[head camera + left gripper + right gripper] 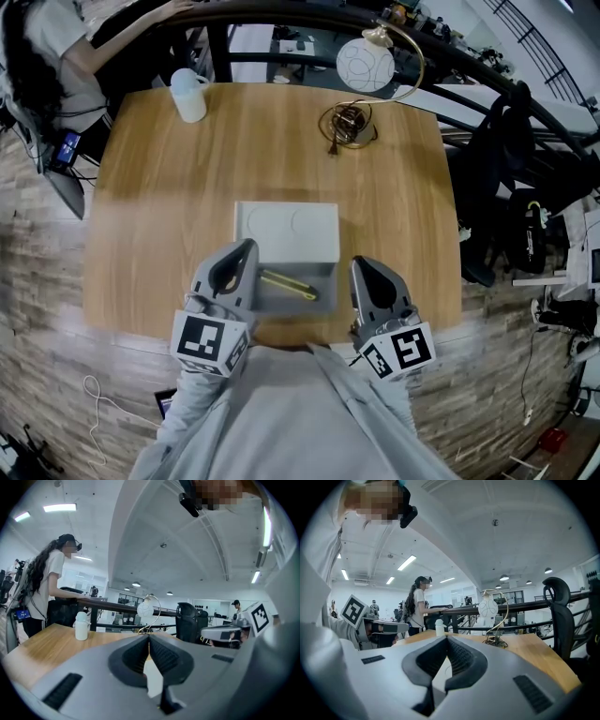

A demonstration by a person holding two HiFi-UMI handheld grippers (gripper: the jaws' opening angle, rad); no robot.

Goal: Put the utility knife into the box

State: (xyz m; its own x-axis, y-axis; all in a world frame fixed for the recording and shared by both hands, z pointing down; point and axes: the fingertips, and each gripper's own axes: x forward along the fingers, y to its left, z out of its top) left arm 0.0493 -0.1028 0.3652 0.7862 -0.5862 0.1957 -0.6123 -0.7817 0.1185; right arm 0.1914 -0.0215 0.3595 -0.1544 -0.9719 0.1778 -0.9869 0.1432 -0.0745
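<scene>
Jaws of left gripper (pixel 149 641) pressed together, ribbed pads touching, nothing between them. Same for right gripper (pixel 446 641): clenched tight and empty.

In the head view, both held low over near edge of wooden table (pixel 141 187), tips pointing away from the wearer, one at each side of an open box (pixel 323 277). Inside its grey tray, yellow utility knife (pixel 289 284), lying flat and slanted, touching neither gripper. White lid (pixel 286 232) flipped back behind the tray, flat on the table.

Farther off: white bottle (pixel 188 94) near far left corner; globe lamp (pixel 366 64) on a curved brass-coloured arm at the far edge, coiled cable (pixel 347 124) at its foot. Beyond the table, a standing person (pixel 49 583) at another desk, and a black office chair (pixel 555 616) to the right.

Judging by the layout, placing step apparently complete, with knife already in the box. Likely next: closing the lid, or simply drawing both grippers back, with care not to nudge the tray.

No brand, label or readable writing anywhere. Only black-and-white square markers (pixel 208 339) on the gripper cubes.
</scene>
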